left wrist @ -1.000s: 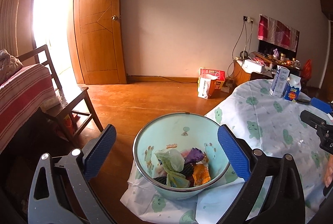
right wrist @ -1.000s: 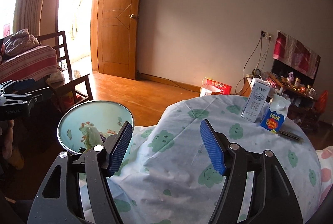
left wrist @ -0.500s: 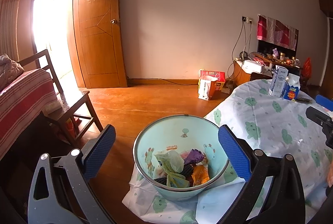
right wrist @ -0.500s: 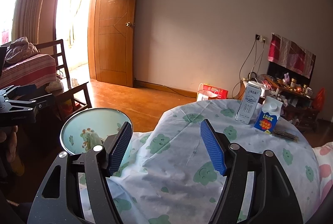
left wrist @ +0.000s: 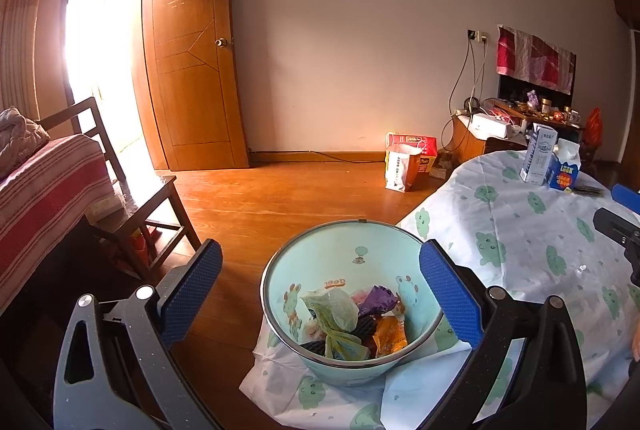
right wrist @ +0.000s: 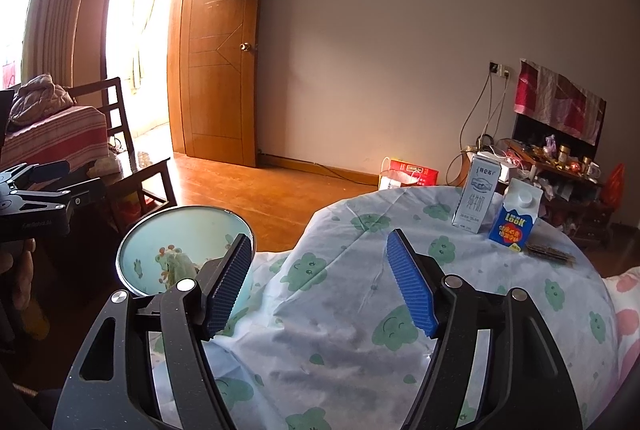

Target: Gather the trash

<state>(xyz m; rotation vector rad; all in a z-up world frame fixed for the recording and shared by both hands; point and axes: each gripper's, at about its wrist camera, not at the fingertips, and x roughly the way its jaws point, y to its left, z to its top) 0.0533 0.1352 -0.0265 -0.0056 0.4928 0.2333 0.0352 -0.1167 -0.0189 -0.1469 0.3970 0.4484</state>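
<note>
pale blue cartoon-printed bowl (left wrist: 412, 310) holds crumpled wrappers (left wrist: 352, 322); jaws on both grippers open, empty.

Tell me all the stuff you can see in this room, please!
bin: one, pale blue with cartoon animals, at the table's edge
wrappers: several, green, purple, orange, inside the bin
tablecloth: one, white with green faces, over the table
tall carton: one, white, far side of table
short carton: one, blue, beside the tall carton
door: one, brown, open
chair: one, dark wood, near the doorway
paper bags: two, red and white, on the floor
left gripper: blue pads, open
right gripper: blue pads, open
</note>
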